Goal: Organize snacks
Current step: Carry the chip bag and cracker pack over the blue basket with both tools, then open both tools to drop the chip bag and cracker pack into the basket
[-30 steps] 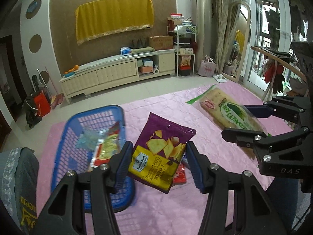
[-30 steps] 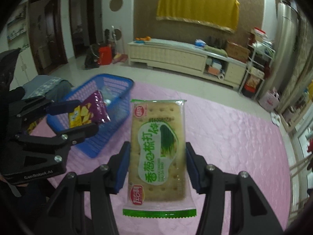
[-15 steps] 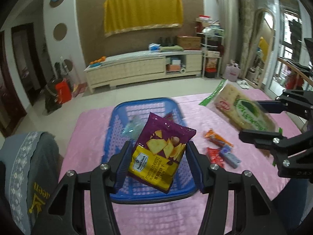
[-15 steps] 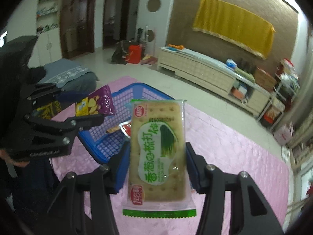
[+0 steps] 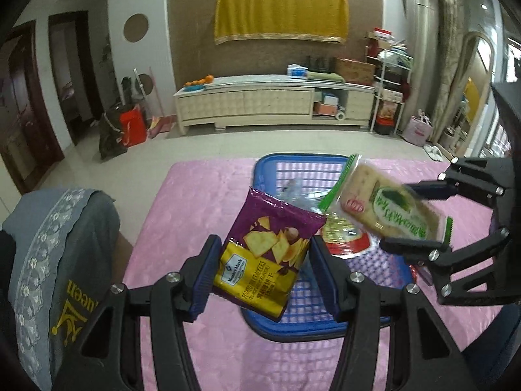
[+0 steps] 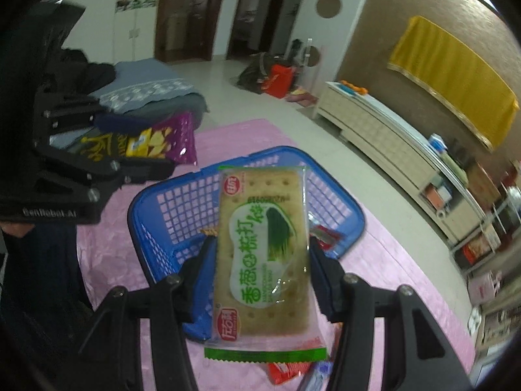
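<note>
both pairs of fingers are closed partway, each pinching a snack. left gripper [image 5: 263, 270] clamps a purple and yellow chip bag [image 5: 268, 251] by its sides, and the bag hangs over the near left corner of the blue basket [image 5: 293, 322]. right gripper [image 6: 262, 277] clamps a green-edged cracker pack [image 6: 263, 254] flat between its pads, above the basket's near wall in its own view and over the basket's right half in the left wrist view.

the basket sits on a pink quilted cloth [image 5: 195, 202] that covers the surface. a grey garment with a lace strip and yellow print [image 5: 58, 254] lies off the cloth's left edge from the basket. beyond the basket is tiled floor, then a long cream cabinet [image 5: 260, 104] against a brown wall with a yellow cloth [image 5: 280, 16] hung above it. left of the cabinet stand dark bags and a red one [image 5: 132, 125]; right of it a cluttered shelf rack [image 5: 387, 78].

inside the basket only parts show: a crinkled clear wrapper [image 5: 294, 192] and a red-rimmed packet [image 5: 345, 241] are mostly covered by the two held snacks. near the basket's right side, red wrappers [image 6: 286, 371] and something bluish are cut off by the cracker pack and blurred. the person is seen only as a dark sleeve at the frame edge.
</note>
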